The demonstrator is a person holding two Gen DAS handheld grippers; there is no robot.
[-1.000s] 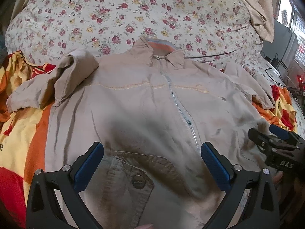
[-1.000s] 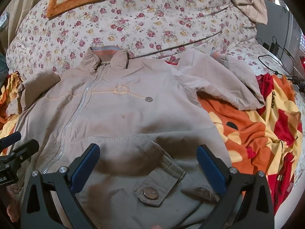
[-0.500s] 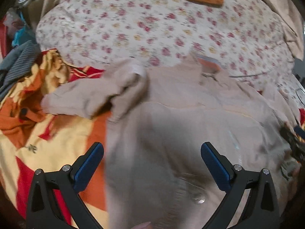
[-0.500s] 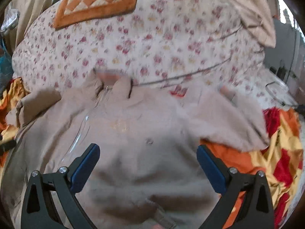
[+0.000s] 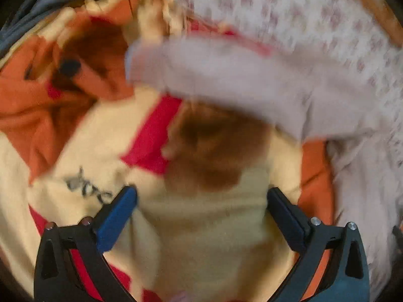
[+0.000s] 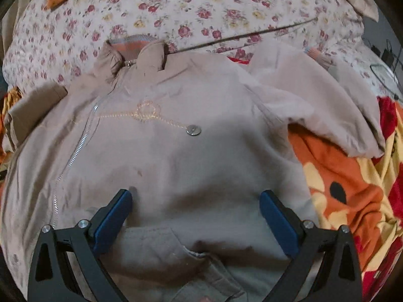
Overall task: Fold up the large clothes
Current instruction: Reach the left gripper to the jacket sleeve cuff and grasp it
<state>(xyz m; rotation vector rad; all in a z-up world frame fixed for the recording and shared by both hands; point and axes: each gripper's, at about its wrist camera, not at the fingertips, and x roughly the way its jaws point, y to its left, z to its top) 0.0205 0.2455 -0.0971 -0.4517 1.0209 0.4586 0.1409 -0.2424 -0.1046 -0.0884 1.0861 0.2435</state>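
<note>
A beige zip-up jacket (image 6: 176,138) lies front up on the bed, collar toward the floral bedding. Its one sleeve (image 6: 327,105) is spread out to the right over the blanket. My right gripper (image 6: 196,211) hovers open over the jacket's lower front, above a pocket flap (image 6: 209,264), holding nothing. In the blurred left wrist view the jacket's other sleeve (image 5: 226,80) lies across the top, bunched. My left gripper (image 5: 201,206) hangs open over the orange, yellow and red blanket (image 5: 126,130), below that sleeve and left of the jacket's side (image 5: 357,188).
The floral duvet (image 6: 201,7) rises behind the jacket's collar. The bright blanket (image 6: 352,188) spreads to the right of the jacket. A dark striped cloth (image 5: 50,2) lies at the far left. Cables (image 6: 385,58) trail at the far right.
My left gripper has swung left, off the jacket's front and over the blanket beside the left sleeve. The right gripper has moved up the jacket toward the chest. Both stayed open.
</note>
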